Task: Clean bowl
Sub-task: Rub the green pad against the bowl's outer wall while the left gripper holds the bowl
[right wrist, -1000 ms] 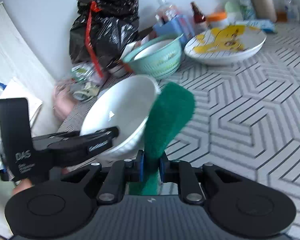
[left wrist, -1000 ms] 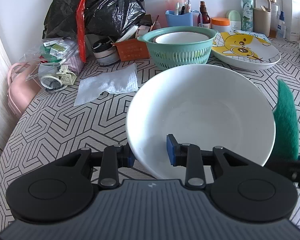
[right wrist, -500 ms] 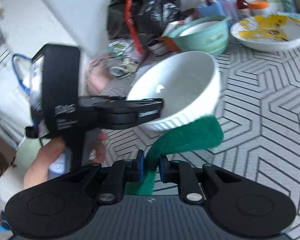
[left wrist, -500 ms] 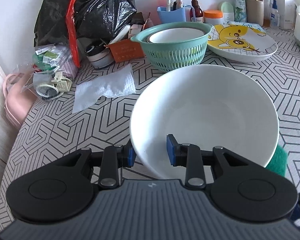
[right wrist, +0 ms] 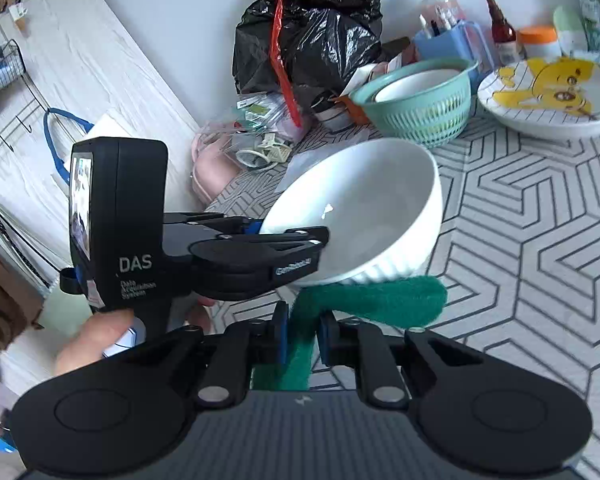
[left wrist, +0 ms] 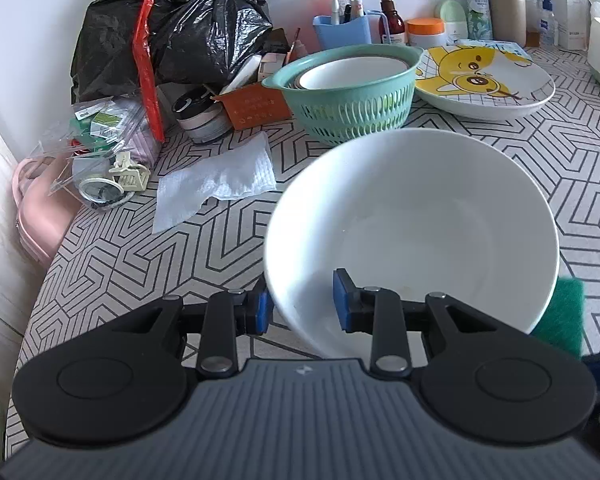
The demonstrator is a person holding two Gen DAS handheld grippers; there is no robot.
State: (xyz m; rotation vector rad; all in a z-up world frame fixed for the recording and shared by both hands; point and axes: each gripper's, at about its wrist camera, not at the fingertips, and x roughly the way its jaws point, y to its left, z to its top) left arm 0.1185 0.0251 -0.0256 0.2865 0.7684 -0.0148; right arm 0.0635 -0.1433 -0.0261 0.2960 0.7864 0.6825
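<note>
My left gripper [left wrist: 300, 306] is shut on the near rim of a large white bowl [left wrist: 416, 224], one finger outside, one inside, and holds it tilted above the table. In the right wrist view the bowl [right wrist: 364, 208] shows ribbed outer walls, held by the left gripper [right wrist: 288, 240]. My right gripper [right wrist: 303, 338] is shut on a green scouring pad [right wrist: 380, 300], which bends over and lies against the underside of the bowl. A corner of the pad [left wrist: 562, 316] shows below the bowl's right side.
On the patterned table [left wrist: 140, 248] stand a teal colander with bowls [left wrist: 352, 88], a cartoon plate [left wrist: 488, 80], a black rubbish bag [left wrist: 172, 36], a paper towel [left wrist: 216, 180], plastic bags with small items [left wrist: 100, 152] and several bottles [left wrist: 392, 16] along the wall.
The right gripper swung the green pad from beside the bowl's right side down under it. The pad now bends flat against the bowl's underside. The left gripper keeps holding the bowl.
</note>
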